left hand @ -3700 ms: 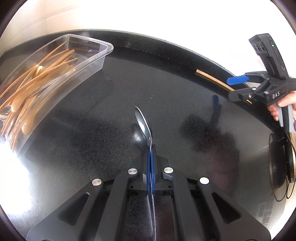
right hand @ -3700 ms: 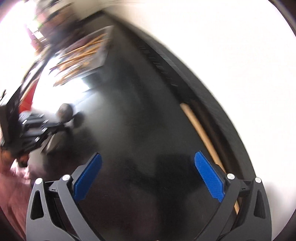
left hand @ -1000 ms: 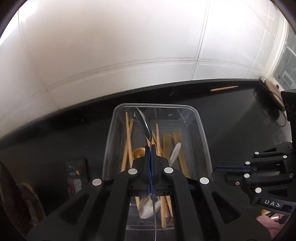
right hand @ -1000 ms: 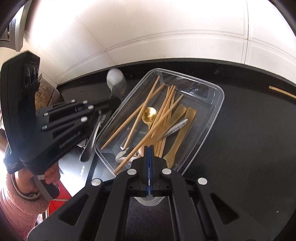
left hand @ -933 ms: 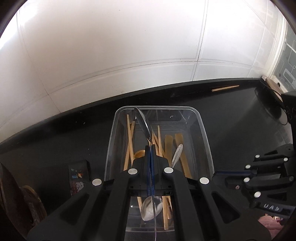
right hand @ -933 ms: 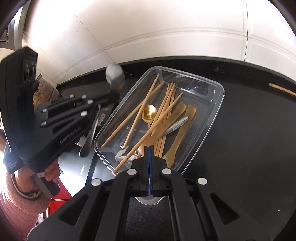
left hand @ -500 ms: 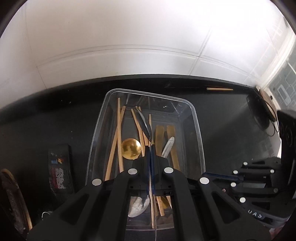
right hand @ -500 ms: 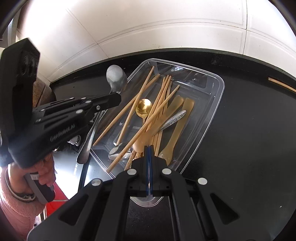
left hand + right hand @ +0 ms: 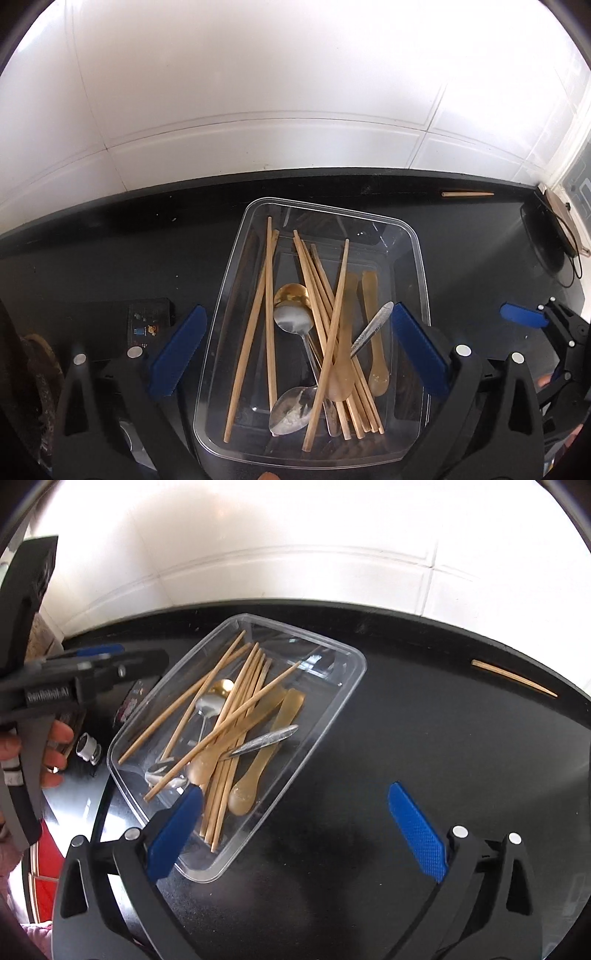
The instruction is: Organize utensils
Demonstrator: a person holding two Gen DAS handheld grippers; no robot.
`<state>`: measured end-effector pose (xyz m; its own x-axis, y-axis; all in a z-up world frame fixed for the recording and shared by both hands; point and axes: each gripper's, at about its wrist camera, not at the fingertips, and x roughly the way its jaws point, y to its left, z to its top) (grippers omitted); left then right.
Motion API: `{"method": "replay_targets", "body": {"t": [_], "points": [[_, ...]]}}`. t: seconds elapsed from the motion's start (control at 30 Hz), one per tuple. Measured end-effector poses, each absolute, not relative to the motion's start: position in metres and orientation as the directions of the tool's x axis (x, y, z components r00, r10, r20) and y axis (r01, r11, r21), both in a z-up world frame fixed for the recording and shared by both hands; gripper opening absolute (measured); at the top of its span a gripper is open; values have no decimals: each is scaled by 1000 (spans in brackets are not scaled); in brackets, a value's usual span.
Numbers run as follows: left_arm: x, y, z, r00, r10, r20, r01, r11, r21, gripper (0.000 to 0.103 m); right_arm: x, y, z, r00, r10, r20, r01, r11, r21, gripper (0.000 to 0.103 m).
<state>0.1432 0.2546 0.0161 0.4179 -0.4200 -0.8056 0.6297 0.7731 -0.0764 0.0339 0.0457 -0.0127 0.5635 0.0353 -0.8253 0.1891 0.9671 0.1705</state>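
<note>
My left gripper [image 9: 295, 350] angled down, jaws opening wide, nothing gripped. My right gripper [image 9: 295, 834] same, jaws opening, empty.

black counter [image 9: 110, 236] | clear tray [image 9: 415, 236] — lone chopstick [image 9: 467, 194] near wall — dark packet [image 9: 149, 321], perhaps a card

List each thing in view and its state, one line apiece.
Left tongs: opening, nothing gripped, over the tub.
Right tongs: opening, nothing gripped.
Clear tub: uncovered, holding utensils.
Chopsticks: piled loosely in tub.
Steel spoon: lying in tub.
Stray chopstick: on counter by wall.
</note>
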Motion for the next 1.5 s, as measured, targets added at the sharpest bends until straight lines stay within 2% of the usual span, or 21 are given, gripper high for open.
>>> {"method": "replay_targets", "body": {"t": [0.3,0.7,1.03,1.17,1.5], "points": [[104,238,25,467,-361,-807,627,779,14,98,21,29,-21,560,45,-827,167,972,166,97],[24,163,23,483,-368,-795,600,800,-6,98,-51,-72,-30,543,11,-839,243,955,170,97],[-34,78,4,480,-353,-803,564,825,-25,98,-113,-162,-47,527,-48,-848,328,932,151,97],[-54,44,-19,415,-357,-837,565,822,-70,98,-135,-194,-56,502,-78,-861,352,928,120,97],[-91,4,-50,407,-261,-876,540,841,1,98,-181,-233,-69,491,-87,-867,361,926,112,97]]}}
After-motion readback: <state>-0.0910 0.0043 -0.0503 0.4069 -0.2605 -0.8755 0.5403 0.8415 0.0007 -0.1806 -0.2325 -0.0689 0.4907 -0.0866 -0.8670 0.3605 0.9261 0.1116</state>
